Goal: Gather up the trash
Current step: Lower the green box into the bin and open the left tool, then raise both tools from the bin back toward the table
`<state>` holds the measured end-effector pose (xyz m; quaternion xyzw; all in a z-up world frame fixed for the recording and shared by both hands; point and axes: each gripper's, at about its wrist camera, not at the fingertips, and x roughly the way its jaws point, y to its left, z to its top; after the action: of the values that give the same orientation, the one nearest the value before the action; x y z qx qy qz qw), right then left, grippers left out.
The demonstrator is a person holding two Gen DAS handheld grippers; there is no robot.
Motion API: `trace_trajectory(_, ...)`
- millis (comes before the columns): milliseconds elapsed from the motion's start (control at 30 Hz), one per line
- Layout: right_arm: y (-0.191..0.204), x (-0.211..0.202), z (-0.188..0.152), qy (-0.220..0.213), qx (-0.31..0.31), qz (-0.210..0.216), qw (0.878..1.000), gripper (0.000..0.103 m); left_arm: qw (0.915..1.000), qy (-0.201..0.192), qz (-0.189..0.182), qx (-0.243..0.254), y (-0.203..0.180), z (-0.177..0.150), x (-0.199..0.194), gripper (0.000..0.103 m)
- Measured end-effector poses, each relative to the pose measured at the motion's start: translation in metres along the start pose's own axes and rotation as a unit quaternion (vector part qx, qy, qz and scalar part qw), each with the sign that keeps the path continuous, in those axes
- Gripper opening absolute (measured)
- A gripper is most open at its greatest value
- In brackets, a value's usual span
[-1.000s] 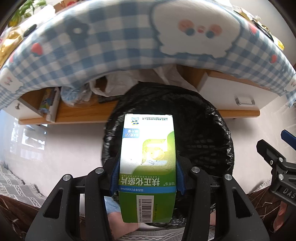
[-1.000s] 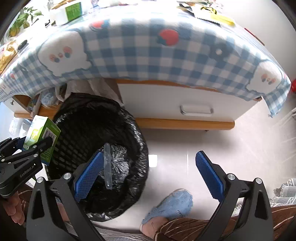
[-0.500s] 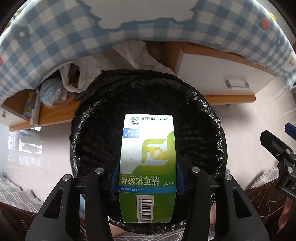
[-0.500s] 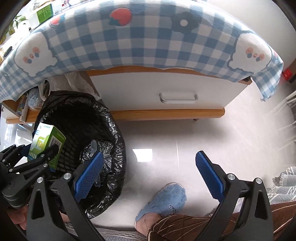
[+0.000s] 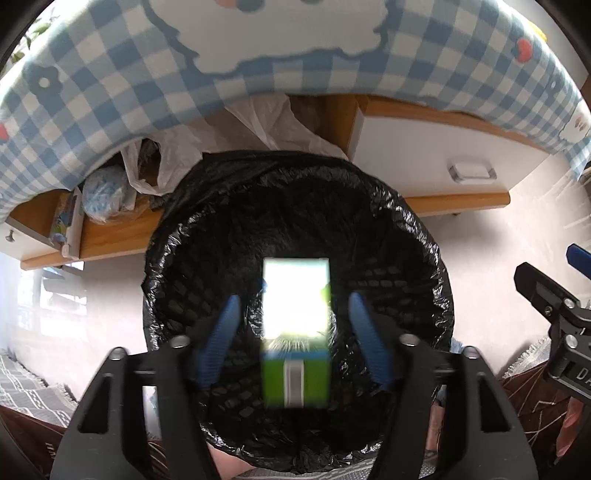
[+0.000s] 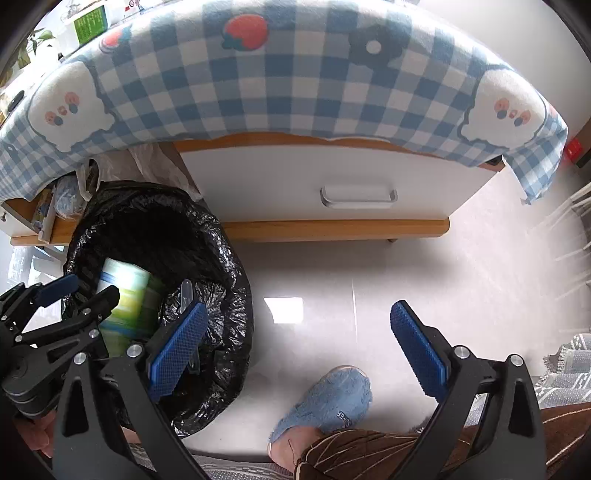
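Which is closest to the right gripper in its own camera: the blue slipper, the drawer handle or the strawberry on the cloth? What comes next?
From the right gripper:
1. Blue slipper: on the floor, just below and between its open fingers.
2. Drawer handle: farther off, on the white drawer front.
3. Strawberry: farthest, up on the checked cloth at the top.

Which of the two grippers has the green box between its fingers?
The left gripper: the blurred green box sits between its just-opened pads, untouched, above the black bin. The right gripper is open over bare floor.
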<state>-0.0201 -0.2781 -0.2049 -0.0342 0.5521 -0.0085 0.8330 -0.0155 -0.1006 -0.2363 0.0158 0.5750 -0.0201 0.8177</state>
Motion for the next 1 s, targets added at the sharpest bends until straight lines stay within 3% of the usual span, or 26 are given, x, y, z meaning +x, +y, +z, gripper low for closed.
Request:
trace_trajectory(133,0.004,-0.005,0.002,-0.011,-0.003,0.006,1.0,0.095,0.9997,-0.021,0.002,-0.008,0.008,0.001,-0.013,0.084)
trace_trajectory(333,0.013,-0.018,0.009,-0.032,-0.001,0.016,0.999,0.095,0.9986,-0.05,0.006,-0.017,0.019,0.001,-0.038,0.096)
trace_trajectory(1000,0.018,-0.106,0.029,-0.135,-0.009,0.013,0.991,0.095,0.9915,-0.125,0.008,-0.035,0.051,0.01,-0.135,0.097)
